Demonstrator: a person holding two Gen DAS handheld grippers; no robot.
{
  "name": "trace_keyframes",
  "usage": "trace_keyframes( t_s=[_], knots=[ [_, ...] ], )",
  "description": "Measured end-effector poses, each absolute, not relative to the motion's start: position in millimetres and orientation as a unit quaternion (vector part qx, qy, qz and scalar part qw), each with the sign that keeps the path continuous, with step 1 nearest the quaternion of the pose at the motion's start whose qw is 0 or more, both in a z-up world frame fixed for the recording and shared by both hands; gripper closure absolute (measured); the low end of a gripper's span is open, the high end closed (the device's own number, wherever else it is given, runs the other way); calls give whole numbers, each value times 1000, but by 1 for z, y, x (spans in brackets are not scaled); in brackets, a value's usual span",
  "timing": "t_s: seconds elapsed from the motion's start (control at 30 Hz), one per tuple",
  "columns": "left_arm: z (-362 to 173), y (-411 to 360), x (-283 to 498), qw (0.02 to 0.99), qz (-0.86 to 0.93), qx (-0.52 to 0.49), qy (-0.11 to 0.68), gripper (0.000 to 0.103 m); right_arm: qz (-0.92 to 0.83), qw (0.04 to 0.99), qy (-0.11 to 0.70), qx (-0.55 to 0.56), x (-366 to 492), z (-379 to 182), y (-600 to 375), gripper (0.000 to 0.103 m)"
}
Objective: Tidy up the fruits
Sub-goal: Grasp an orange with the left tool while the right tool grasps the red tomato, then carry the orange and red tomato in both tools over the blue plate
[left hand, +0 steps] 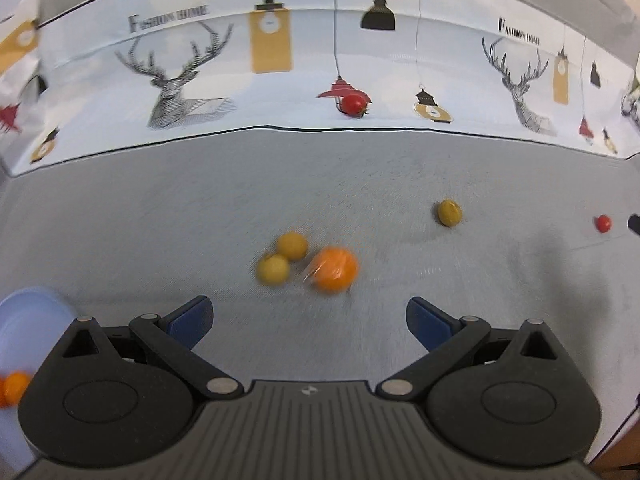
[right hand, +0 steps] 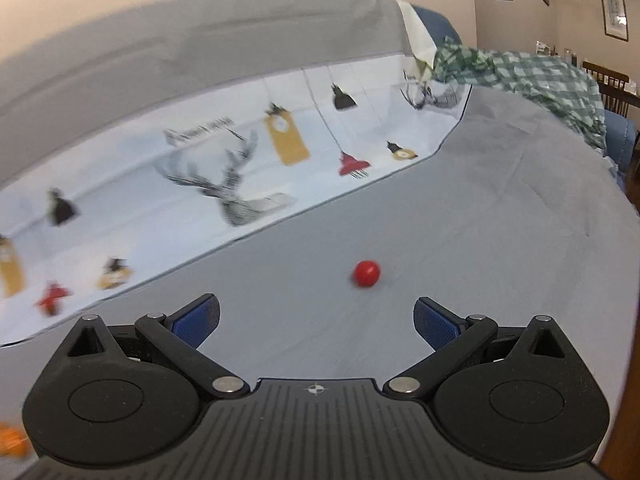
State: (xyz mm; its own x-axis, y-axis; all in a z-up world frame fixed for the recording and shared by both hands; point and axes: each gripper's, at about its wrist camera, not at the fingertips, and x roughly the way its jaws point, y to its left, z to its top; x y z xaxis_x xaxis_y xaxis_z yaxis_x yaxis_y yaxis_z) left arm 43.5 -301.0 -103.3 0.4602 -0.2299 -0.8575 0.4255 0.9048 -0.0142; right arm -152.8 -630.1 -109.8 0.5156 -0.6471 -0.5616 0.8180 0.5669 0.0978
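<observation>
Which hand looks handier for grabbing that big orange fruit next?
Left. The orange fruit lies just ahead of the open left gripper, between its fingers' line. The right gripper, also open, faces only a small red fruit.

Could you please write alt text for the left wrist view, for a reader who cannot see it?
The open left gripper hovers over a grey cloth, facing an orange touching two yellow fruits. Farther off lie a greenish fruit and two red ones.

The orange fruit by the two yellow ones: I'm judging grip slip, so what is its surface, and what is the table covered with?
Orange fruit: apparently in clear shiny film, crinkled highlights on its left side; blur leaves doubt. Table cover: grey matte cloth, faint creases.
</observation>
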Motion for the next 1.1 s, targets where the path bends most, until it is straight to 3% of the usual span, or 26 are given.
trace_keyframes(
  t_s=[0.33, 0.63, 0.67, 0.7, 0.73, 0.77, 0.8, 1.1],
  knots=[
    [-158, -333, 96, 819, -160, 70, 547, 0, -471, 807, 293, 201, -89, -195, -726, 1],
    [-174, -346, 120, 808, -138, 57, 569, 1, -483, 805, 292, 184, -66, -215, -743, 1],
    [-175, -343, 122, 806, -131, 45, 576, 10, -486, 805, 288, 181, -67, -215, -743, 7],
    [-173, -339, 121, 810, -124, 34, 573, 17, -490, 806, 282, 174, -69, -213, -740, 27],
    [-170, -338, 120, 816, -123, 39, 564, 36, -489, 810, 277, 167, -72, -211, -736, 41],
    [-167, -338, 117, 816, -140, 45, 559, 58, -485, 814, 275, 161, -75, -209, -733, 67],
    [-165, -338, 116, 813, -156, 47, 559, 59, -481, 818, 275, 156, -77, -209, -731, 73],
    [-163, -331, 102, 812, -175, 72, 551, 60, -445, 839, 274, 150, -107, -196, -689, 73]
  ],
)
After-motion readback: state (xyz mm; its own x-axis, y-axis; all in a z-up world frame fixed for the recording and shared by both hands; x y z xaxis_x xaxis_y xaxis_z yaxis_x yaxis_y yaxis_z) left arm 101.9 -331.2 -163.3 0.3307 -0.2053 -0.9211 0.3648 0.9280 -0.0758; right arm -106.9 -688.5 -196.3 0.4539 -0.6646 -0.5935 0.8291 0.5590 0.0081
